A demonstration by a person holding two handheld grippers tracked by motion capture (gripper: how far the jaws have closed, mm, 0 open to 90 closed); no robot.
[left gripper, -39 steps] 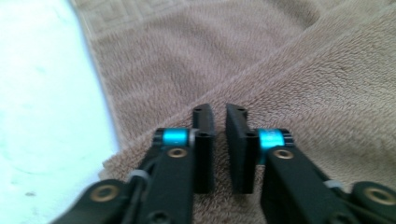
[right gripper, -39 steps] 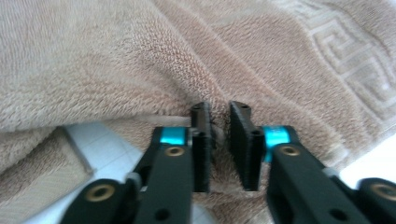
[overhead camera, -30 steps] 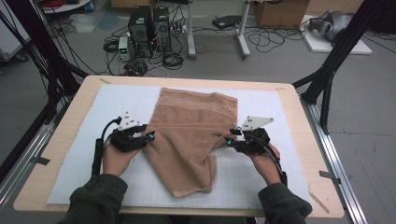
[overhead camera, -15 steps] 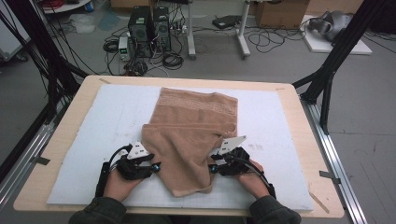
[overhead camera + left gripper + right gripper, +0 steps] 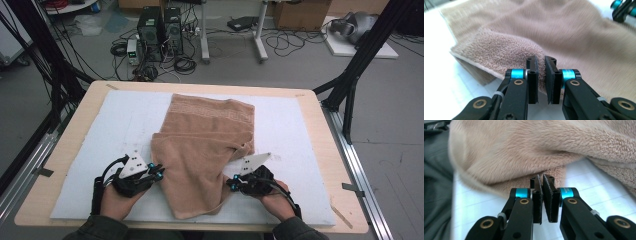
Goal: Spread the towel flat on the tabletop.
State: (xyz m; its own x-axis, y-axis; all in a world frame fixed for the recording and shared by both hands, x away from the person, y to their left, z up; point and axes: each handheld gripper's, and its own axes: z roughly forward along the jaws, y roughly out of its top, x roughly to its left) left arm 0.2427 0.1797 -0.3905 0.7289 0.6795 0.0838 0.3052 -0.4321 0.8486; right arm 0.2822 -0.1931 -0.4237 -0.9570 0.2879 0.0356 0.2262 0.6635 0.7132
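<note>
A tan towel [image 5: 205, 145] lies rumpled down the middle of the white mat [image 5: 115, 120], its near end folded over and narrow. My left gripper [image 5: 159, 172] is at the towel's left edge. In the left gripper view its jaws [image 5: 541, 67] have just been closing and pinch a fold of the towel [image 5: 549, 32]. My right gripper [image 5: 231, 184] is at the towel's right edge, near the front. Its jaws [image 5: 541, 182] have just been closing too and stand almost together on the towel's hem [image 5: 536, 150].
The mat covers a wooden table [image 5: 67, 150] framed by black struts. Computers, cables and boxes sit on the floor beyond the far edge. The right gripper's blue-and-black tips [image 5: 624, 10] show across the towel in the left gripper view.
Both hands have come back from the towel's middle toward the near edge of the table. Both pairs of jaws have closed onto the towel's side edges.
</note>
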